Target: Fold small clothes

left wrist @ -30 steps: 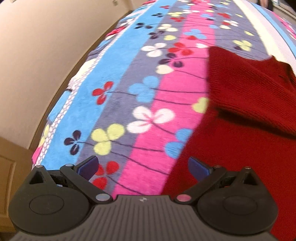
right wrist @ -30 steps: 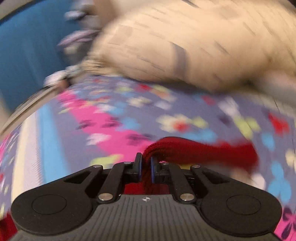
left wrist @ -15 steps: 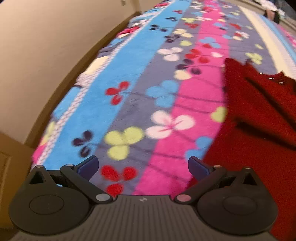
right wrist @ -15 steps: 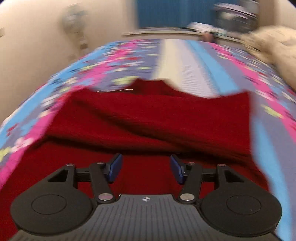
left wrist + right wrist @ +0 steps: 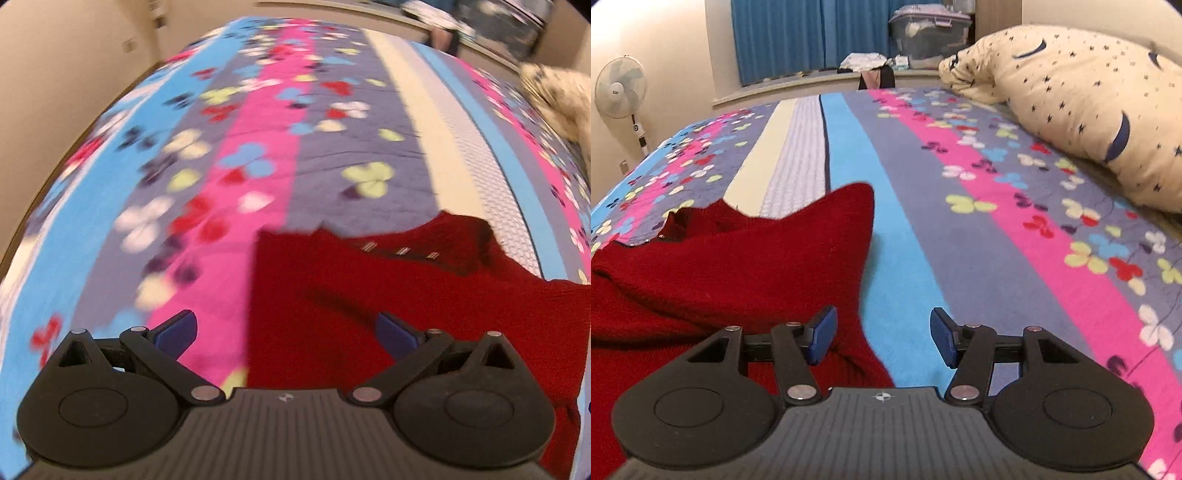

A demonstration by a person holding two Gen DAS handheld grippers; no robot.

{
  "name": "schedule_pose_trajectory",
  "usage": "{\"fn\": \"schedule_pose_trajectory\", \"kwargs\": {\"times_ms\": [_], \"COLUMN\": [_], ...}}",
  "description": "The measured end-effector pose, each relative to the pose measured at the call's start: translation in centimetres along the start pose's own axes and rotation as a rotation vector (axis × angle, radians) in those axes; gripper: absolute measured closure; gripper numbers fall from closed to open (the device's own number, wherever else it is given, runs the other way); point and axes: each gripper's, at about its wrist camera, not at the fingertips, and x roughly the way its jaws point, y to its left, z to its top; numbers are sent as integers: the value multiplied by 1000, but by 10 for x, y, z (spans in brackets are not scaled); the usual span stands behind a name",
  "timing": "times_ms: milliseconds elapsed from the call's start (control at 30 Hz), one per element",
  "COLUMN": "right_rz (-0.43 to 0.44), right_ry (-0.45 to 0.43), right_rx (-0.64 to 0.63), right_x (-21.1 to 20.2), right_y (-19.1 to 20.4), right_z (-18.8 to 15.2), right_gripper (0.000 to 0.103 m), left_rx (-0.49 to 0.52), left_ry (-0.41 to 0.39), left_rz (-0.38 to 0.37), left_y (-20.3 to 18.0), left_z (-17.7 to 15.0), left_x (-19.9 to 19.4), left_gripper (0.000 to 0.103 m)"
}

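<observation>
Lying flat, red sweater [image 5: 731, 266]

Bedroom: bedspread [image 5: 997, 240], pillow [image 5: 1089, 103], curtains [image 5: 783, 37]

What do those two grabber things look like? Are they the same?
Yes, they match. The left gripper and right gripper are both matte black plastic with a ribbed grey middle, two round discs, silver rivets and a small compass-like mark. Each has two dark blue finger pads. No cables, sleeves or hands show.

Sweater [image 5: 731, 273] lies on bedspread [image 5: 979, 258] — pillow [image 5: 1089, 110] far right.
</observation>
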Motion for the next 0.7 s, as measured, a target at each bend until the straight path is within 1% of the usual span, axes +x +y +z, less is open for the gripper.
{"fn": "schedule_pose_trajectory", "kwargs": {"times_ms": [67,100,167,233,267,300,333,400,467,567,633,700], "right_rz": [8,7,10,19,23,28,32,35,37,33,32,30], "right_ry": [5,9,14,16,18,19,19,16,5,-17,-40,-79], "right_rx": [1,0,1,-2,-4,-4,-4,-1,-3,-4,14,39], "right_x": [2,2,6,9,10,11,12,14,14,13,10,8], "right_y": [6,7,10,14,15,16,17,20,22,24,23,23], "right_z": [-3,-2,-1,0,0,1,1,1,1,3,5,10], "right_gripper": [45,45,45,45,45,45,45,45,45,45,45,45], "left_rx": [47,48,34,4,-2,4,17,53,65,31,22,9], "left_ry": [18,35,69,95,112,127,137,84,35,-14,-24,-7], "left_rz": [-7,0,7,0,0,0,14,64,51,-41,-85,-97], "left_y": [-17,-23,-30,-32,-34,-36,-40,-43,-44,-35,-27,-15], "left_z": [15,20,27,29,31,31,30,30,32,30,23,14], "left_x": [21,31,50,64,72,78,81,73,48,1,-21,-23], "left_gripper": [0,0,0,4,15,39,46,82,85,86,86,86]}}
